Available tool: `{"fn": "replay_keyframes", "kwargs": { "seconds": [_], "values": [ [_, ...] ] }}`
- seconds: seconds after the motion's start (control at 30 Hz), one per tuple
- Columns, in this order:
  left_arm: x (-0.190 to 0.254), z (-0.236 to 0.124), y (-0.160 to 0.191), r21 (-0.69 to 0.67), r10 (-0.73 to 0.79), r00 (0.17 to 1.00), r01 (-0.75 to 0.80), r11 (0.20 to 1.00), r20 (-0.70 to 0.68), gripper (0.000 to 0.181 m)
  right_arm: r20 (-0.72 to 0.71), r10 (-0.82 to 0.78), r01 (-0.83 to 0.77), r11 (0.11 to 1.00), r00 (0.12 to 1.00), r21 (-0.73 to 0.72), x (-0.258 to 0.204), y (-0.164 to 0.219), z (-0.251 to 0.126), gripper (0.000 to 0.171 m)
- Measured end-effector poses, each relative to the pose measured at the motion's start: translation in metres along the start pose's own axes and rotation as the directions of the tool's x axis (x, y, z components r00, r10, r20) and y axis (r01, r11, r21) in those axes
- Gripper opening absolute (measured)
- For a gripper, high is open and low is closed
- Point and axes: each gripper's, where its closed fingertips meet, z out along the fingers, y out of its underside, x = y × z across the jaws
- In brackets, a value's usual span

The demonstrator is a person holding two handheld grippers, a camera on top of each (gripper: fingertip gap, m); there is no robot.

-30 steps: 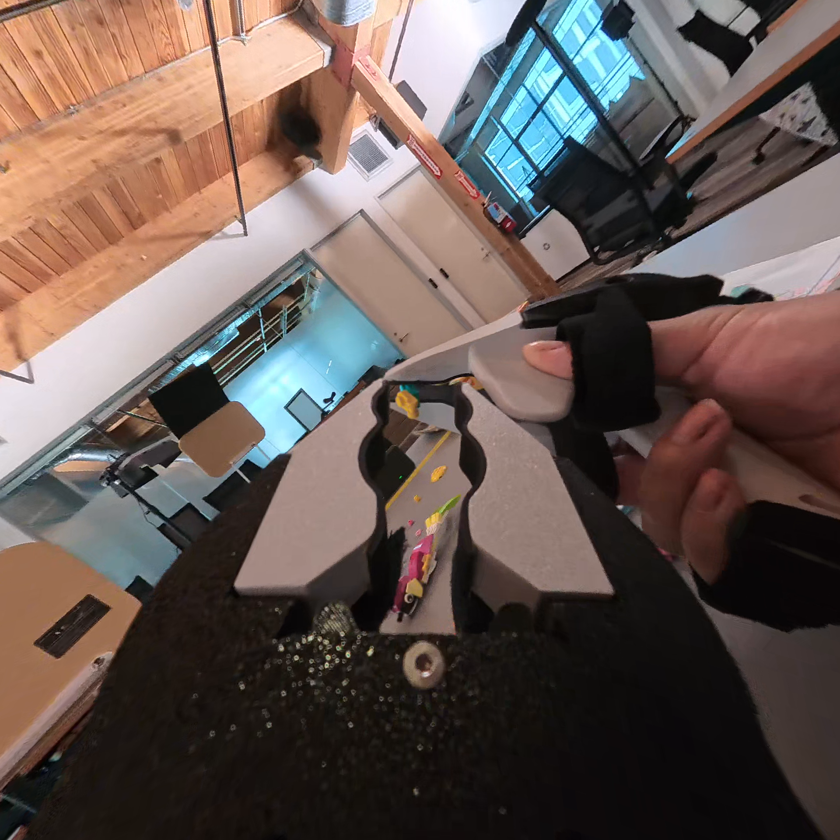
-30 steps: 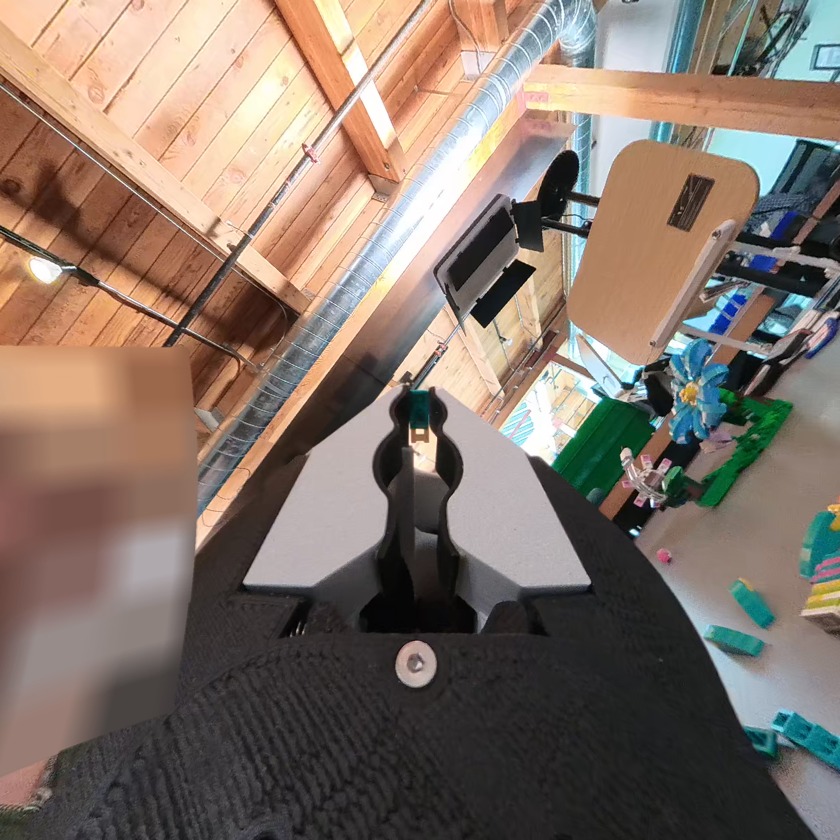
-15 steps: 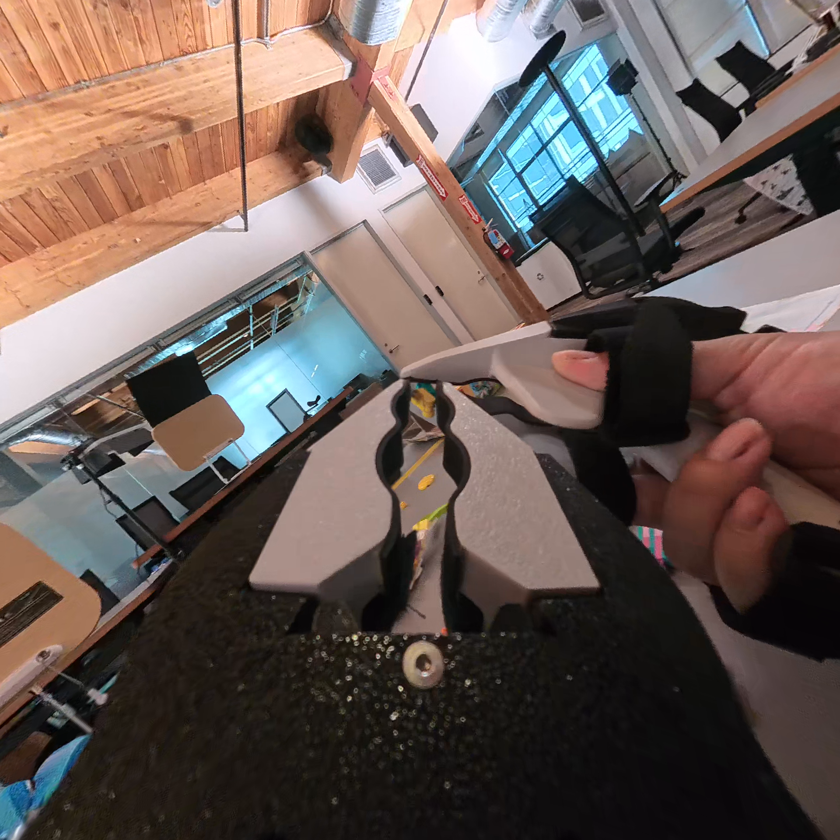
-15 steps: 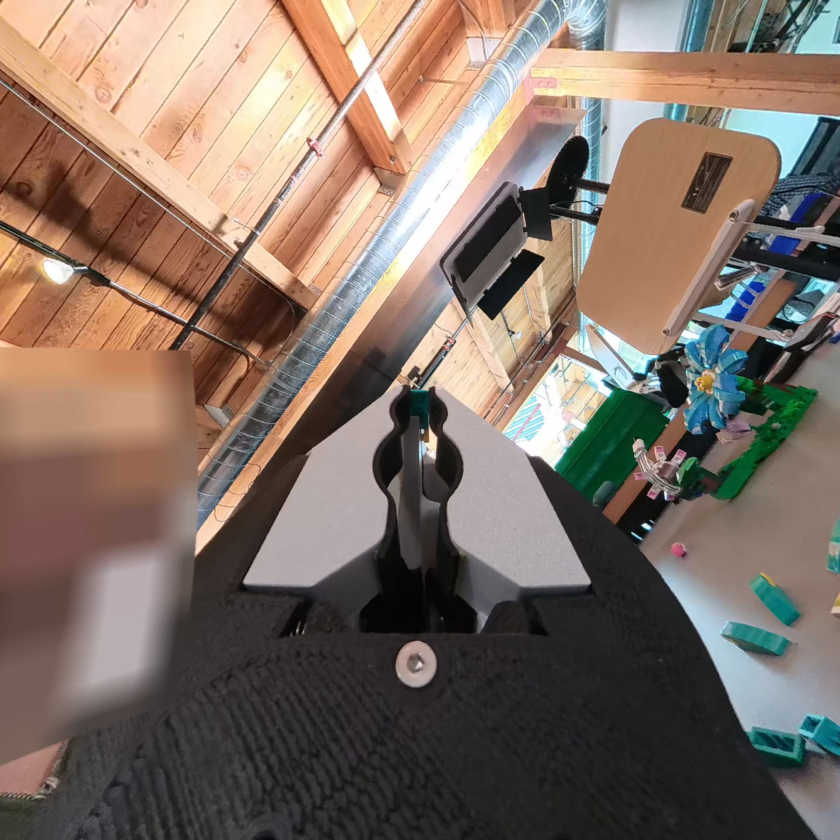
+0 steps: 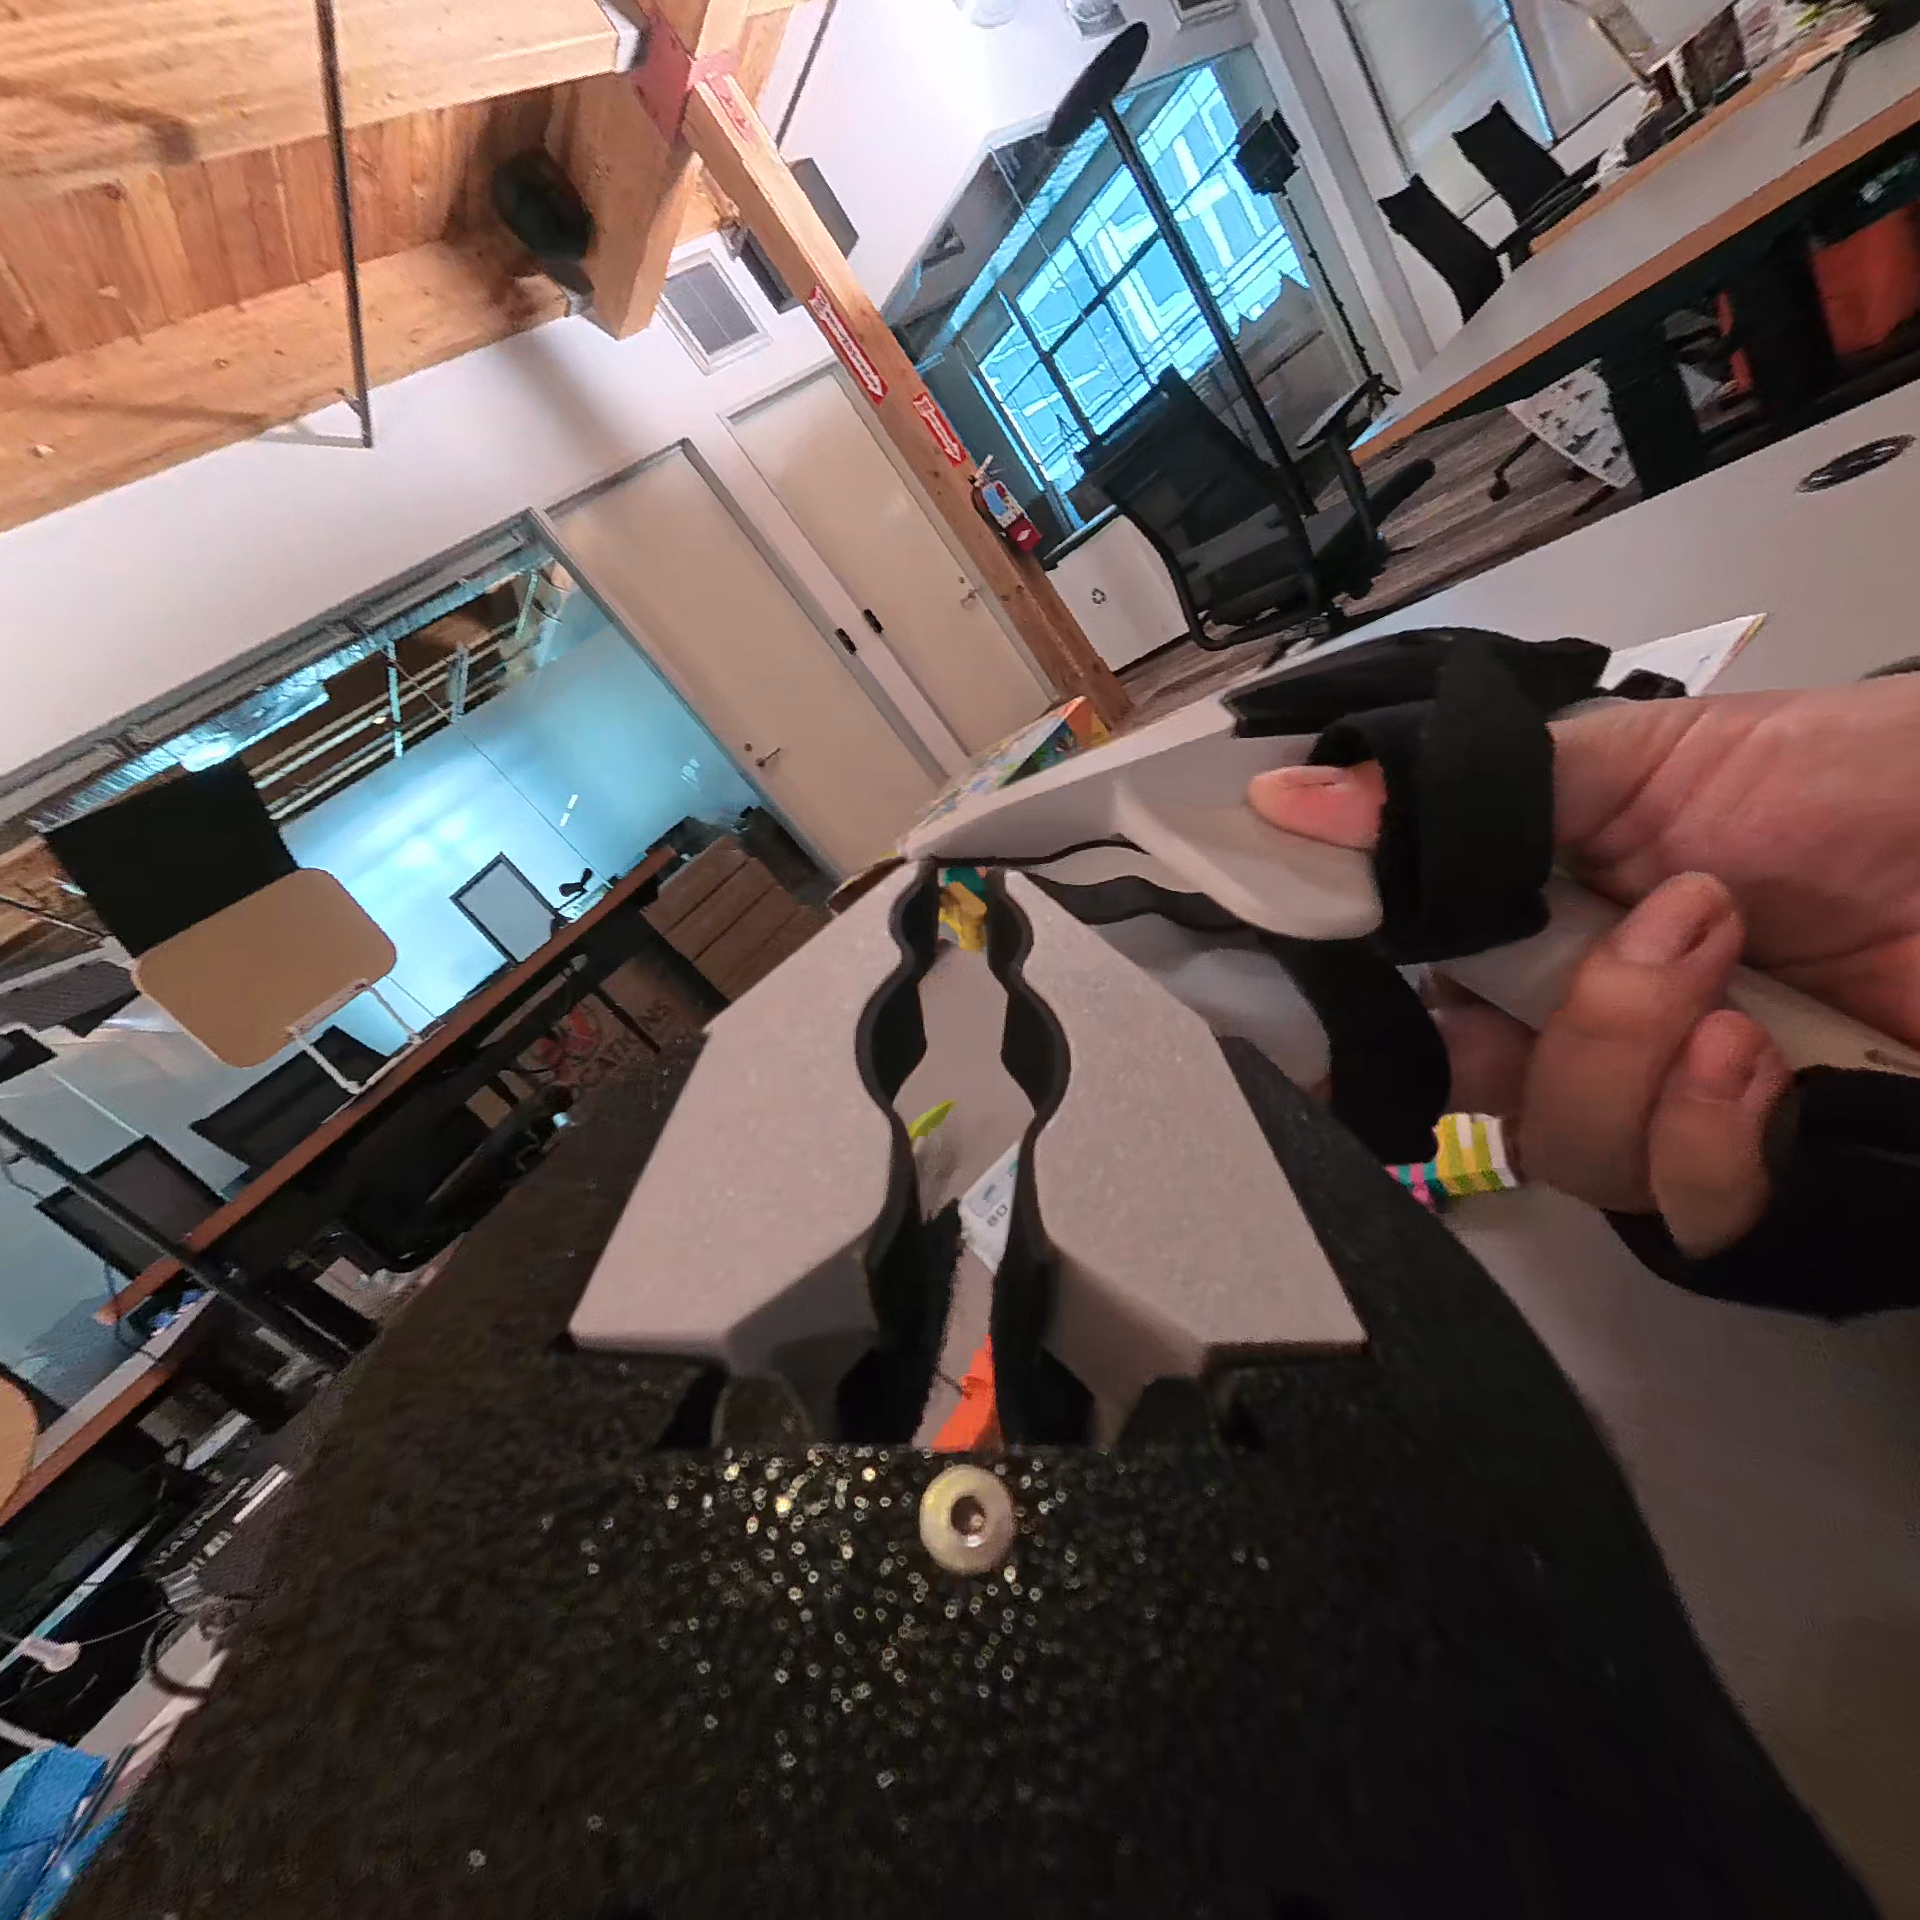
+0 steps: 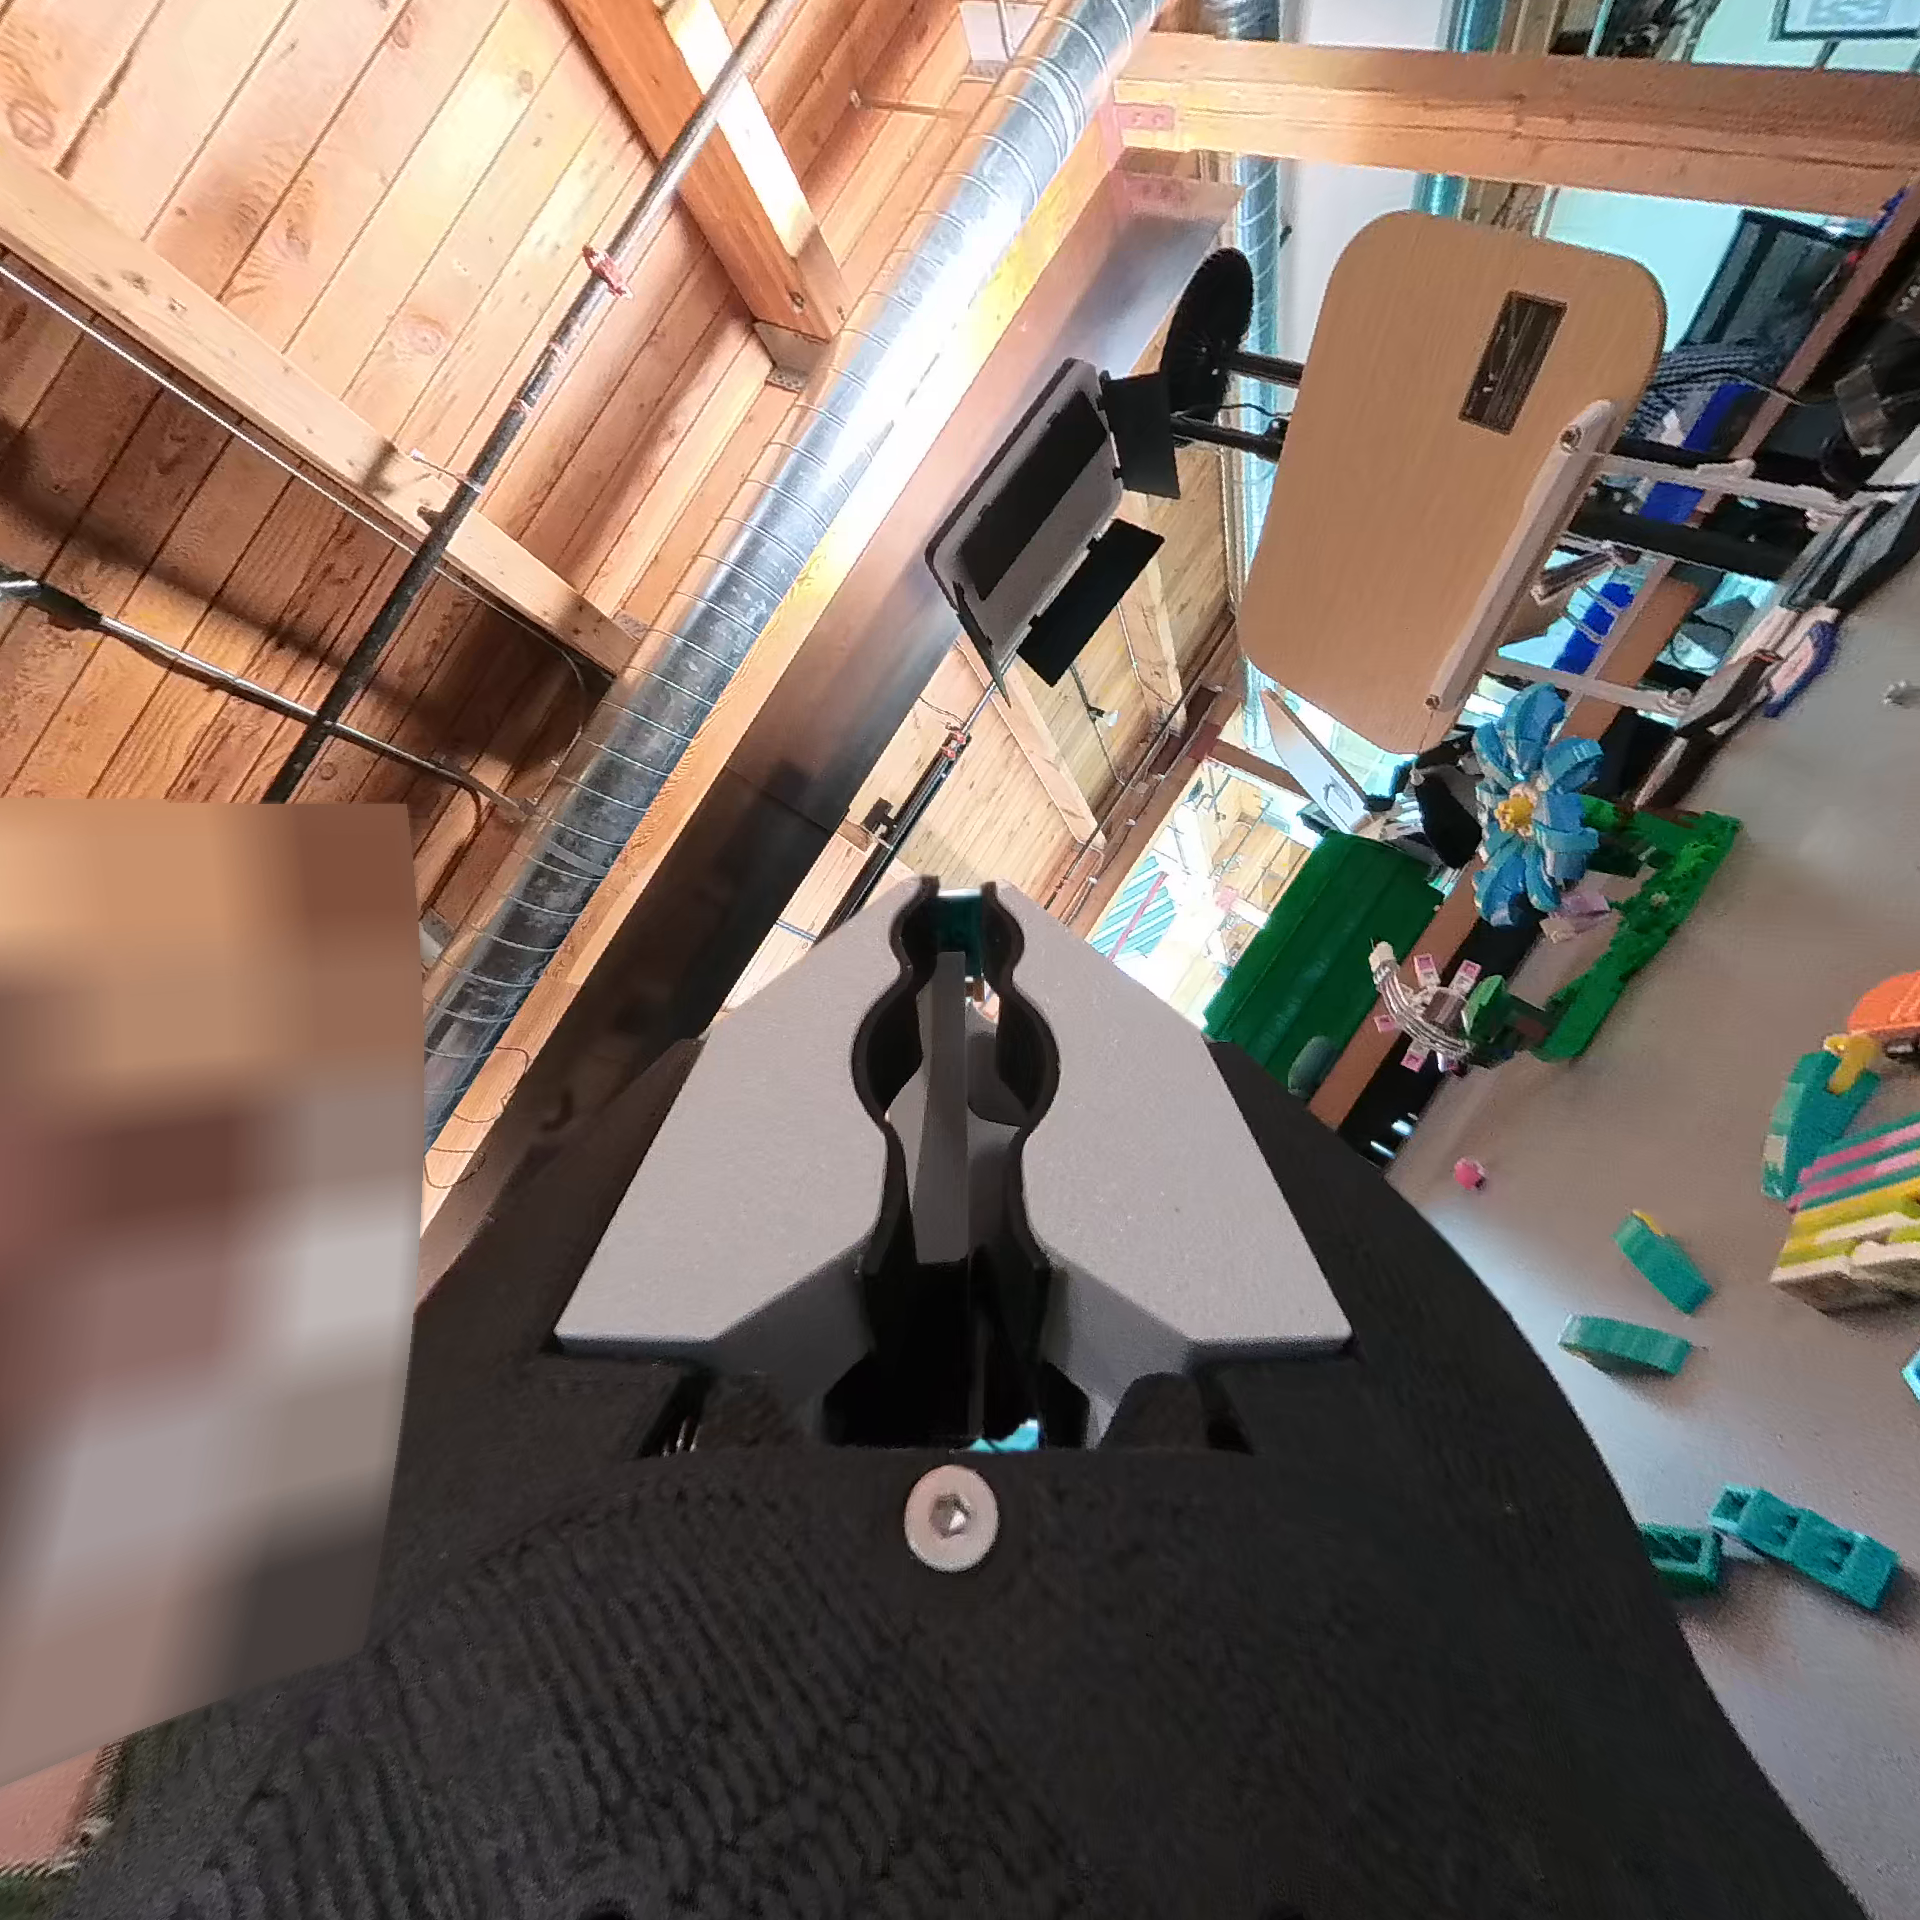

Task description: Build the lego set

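In the left wrist view my left gripper is closed to a narrow gap on a small yellow and teal Lego piece at its tips. The right gripper, held by a hand, comes in from the right, and its tip meets the left gripper's tips. In the right wrist view my right gripper is shut on a small teal brick, raised above the table. A grey finger of the other gripper shows through the gap behind it.
On the grey table at the right lie several loose teal bricks, a striped multicolour build, a small pink piece, a blue Lego flower and a green build. A paper sheet lies beyond the hand. My two grippers' fingertips are within a few centimetres of each other.
The left gripper's fingers have closed from a wide gap to a narrow one. Both views have tilted down towards the table. The right gripper stays shut on the teal brick.
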Motion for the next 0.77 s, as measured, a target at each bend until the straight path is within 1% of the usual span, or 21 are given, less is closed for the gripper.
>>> {"fn": "replay_keyframes", "kwargs": {
  "seconds": [0.03,0.13,0.23,0.3,0.4,0.47,0.5,0.57,0.6,0.63,0.7,0.73,0.77],
  "values": [
    [0.0,0.0,0.001,-0.002,-0.009,1.0,0.009,1.0,-0.02,0.007,-0.004,0.01,-0.01,1.0,1.0,-0.004,0.001,0.0,-0.001,0.006],
    [0.003,-0.002,0.005,-0.003,-0.016,0.997,0.016,1.0,-0.08,0.007,-0.022,0.013,-0.013,1.0,1.0,-0.015,0.005,0.002,-0.003,0.006],
    [0.002,-0.002,0.005,-0.005,-0.033,0.996,0.033,0.999,-0.086,0.007,-0.021,0.011,-0.011,1.0,1.0,-0.028,0.005,0.003,-0.003,0.006],
    [0.0,-0.004,0.0,0.02,-0.077,0.994,0.079,0.997,-0.083,0.007,-0.007,-0.033,0.033,0.998,0.999,-0.058,0.0,0.005,0.0,0.006],
    [0.0,-0.008,-0.006,0.042,-0.121,0.986,0.127,0.991,-0.118,0.007,-0.001,-0.213,0.211,0.969,0.977,-0.125,-0.007,0.005,0.002,0.007],
    [0.0,-0.013,-0.017,0.085,-0.184,0.968,0.2,0.976,-0.171,0.007,0.034,-0.343,0.344,0.929,0.939,-0.134,-0.017,-0.004,0.0,0.014],
    [0.001,-0.017,-0.023,0.103,-0.226,0.95,0.252,0.962,-0.216,0.007,0.067,-0.416,0.422,0.894,0.907,-0.152,-0.024,-0.007,-0.002,0.016],
    [0.008,-0.025,-0.03,0.097,-0.298,0.885,0.353,0.93,-0.358,0.007,0.178,-0.547,0.576,0.777,0.818,-0.255,-0.036,-0.001,-0.009,0.016],
    [0.01,-0.027,-0.029,0.063,-0.324,0.86,0.377,0.924,-0.393,0.007,0.216,-0.613,0.647,0.688,0.76,-0.328,-0.037,0.003,-0.014,0.018],
    [0.012,-0.028,-0.025,0.029,-0.326,0.852,0.369,0.929,-0.41,0.007,0.244,-0.682,0.714,0.582,0.689,-0.389,-0.037,0.006,-0.02,0.02],
    [0.018,-0.03,-0.017,-0.027,-0.297,0.852,0.317,0.948,-0.431,0.007,0.307,-0.812,0.807,0.301,0.496,-0.508,-0.032,0.014,-0.031,0.02],
    [0.023,-0.031,-0.014,-0.053,-0.288,0.844,0.297,0.953,-0.452,0.007,0.336,-0.856,0.816,0.156,0.393,-0.556,-0.028,0.017,-0.036,0.02],
    [0.028,-0.031,-0.012,-0.074,-0.281,0.834,0.281,0.957,-0.475,0.007,0.378,-0.873,0.803,0.025,0.308,-0.596,-0.023,0.021,-0.041,0.016]
  ]
}}
